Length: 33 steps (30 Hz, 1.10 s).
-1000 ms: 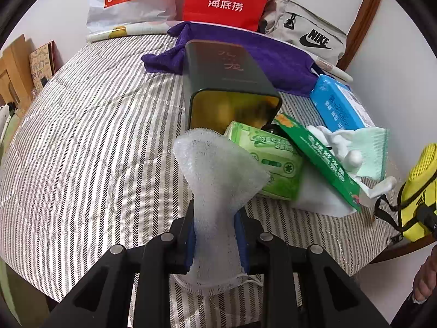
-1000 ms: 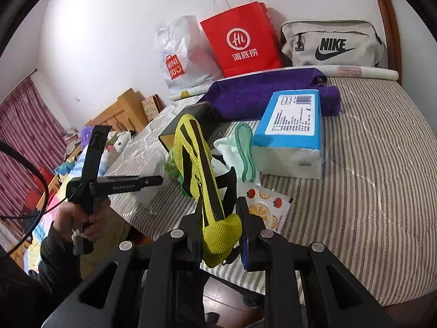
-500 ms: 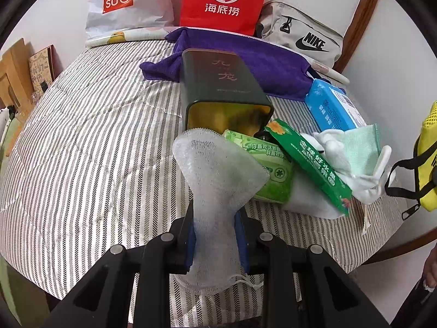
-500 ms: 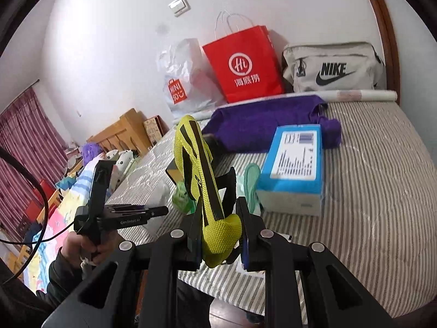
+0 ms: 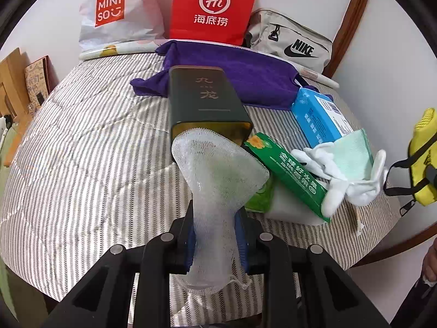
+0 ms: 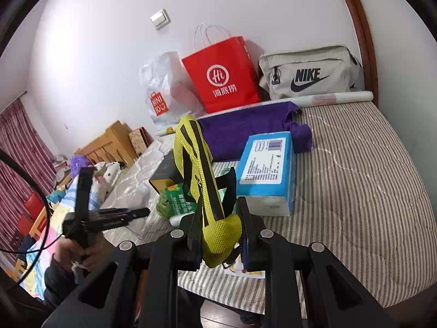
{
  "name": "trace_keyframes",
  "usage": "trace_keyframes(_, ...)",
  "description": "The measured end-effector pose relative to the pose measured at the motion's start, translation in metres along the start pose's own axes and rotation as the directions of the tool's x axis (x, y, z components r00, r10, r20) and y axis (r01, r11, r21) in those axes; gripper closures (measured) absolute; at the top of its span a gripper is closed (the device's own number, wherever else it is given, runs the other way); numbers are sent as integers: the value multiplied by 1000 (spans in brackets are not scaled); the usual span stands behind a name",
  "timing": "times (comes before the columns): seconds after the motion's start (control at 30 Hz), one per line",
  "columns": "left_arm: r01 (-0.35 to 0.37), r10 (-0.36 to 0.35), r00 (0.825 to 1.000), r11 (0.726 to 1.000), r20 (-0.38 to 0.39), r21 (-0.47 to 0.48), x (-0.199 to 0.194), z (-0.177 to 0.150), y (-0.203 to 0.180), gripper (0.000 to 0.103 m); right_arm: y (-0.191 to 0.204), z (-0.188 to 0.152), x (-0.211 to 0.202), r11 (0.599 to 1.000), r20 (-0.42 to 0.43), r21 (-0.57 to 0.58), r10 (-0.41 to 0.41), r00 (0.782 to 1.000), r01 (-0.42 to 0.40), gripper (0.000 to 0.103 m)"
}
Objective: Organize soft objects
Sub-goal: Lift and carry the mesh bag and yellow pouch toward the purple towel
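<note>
My left gripper (image 5: pixel 215 235) is shut on a white mesh pouch (image 5: pixel 218 180) that fans out above the jaws, just in front of the open mouth of a dark tin box (image 5: pixel 204 104) lying on its side on the striped bed. My right gripper (image 6: pixel 218 227) is shut on a yellow mesh pouch with black straps (image 6: pixel 202 175), held up over the bed's near edge. That yellow pouch (image 5: pixel 423 158) also shows at the right border of the left wrist view. The left gripper (image 6: pixel 142 212) appears low left in the right wrist view, held by a hand.
Beside the tin lie a green carton (image 5: pixel 289 177), a green wipes pack (image 5: pixel 259 196), white gloves with a mint cloth (image 5: pixel 347 169), and a blue tissue box (image 6: pixel 267 169). A purple towel (image 5: pixel 240 76), red bag (image 5: pixel 213 8), white plastic bag (image 5: pixel 114 13) and grey Nike bag (image 6: pixel 308 76) line the wall.
The right gripper has risen with the yellow pouch, so more of the wall shows. The left gripper has crept nearer the tin; the white pouch now overlaps its mouth.
</note>
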State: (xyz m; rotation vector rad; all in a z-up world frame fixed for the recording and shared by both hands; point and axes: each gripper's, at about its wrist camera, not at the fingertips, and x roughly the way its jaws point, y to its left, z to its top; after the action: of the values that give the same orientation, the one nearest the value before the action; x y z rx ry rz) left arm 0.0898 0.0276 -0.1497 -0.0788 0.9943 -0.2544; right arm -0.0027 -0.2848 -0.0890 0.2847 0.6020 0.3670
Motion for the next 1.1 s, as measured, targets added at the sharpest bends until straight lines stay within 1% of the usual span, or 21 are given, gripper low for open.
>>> trace_keyframes(0.07, 4, -4, 1000, 1000, -4, 5, 2, -1, -2, 79, 5, 1, -5, 1000, 12, -10, 7, 1000, -7, 82)
trace_keyframes(0.2, -11, 11, 1000, 1000, -13, 10, 3, -2, -4, 79, 12, 6, -15, 999, 40, -24, 32, 999, -31, 82)
trace_keyframes(0.37, 0, 0, 1000, 1000, 1, 24, -3, 0, -8, 79, 15, 15, -20, 999, 60, -17, 48, 997, -47, 82)
trace_keyframes(0.47, 7, -8, 1000, 999, 11, 45, -7, 2, -14, 79, 16, 17, -16, 999, 53, -20, 39, 998, -38, 82)
trace_keyframes(0.6, 26, -27, 1000, 998, 13, 64, -9, 4, -23, 79, 21, 16, -11, 996, 36, -16, 86, 996, -85, 82)
trace_keyframes(0.7, 55, -57, 998, 994, 18, 99, -11, 7, -37, 79, 33, 13, -3, 994, 14, -55, 93, 996, -92, 82)
trace_keyframes(0.77, 79, -82, 997, 989, 14, 125, -11, 10, -48, 79, 34, 10, 4, 994, -4, -56, 95, 996, -95, 82)
trace_keyframes(0.9, 154, -152, 988, 972, -23, 178, -3, 16, -76, 79, 26, 1, 13, 995, -36, -30, 95, 995, -96, 82)
trace_keyframes(1.0, 191, -185, 982, 957, -49, 216, 5, 22, -97, 79, 16, -4, 17, 997, -52, -15, 72, 996, -72, 82)
trace_keyframes(1.1, 230, -215, 973, 943, -86, 239, 18, 27, -116, 79, 4, -8, 18, 997, -63, 18, 79, 995, -78, 82)
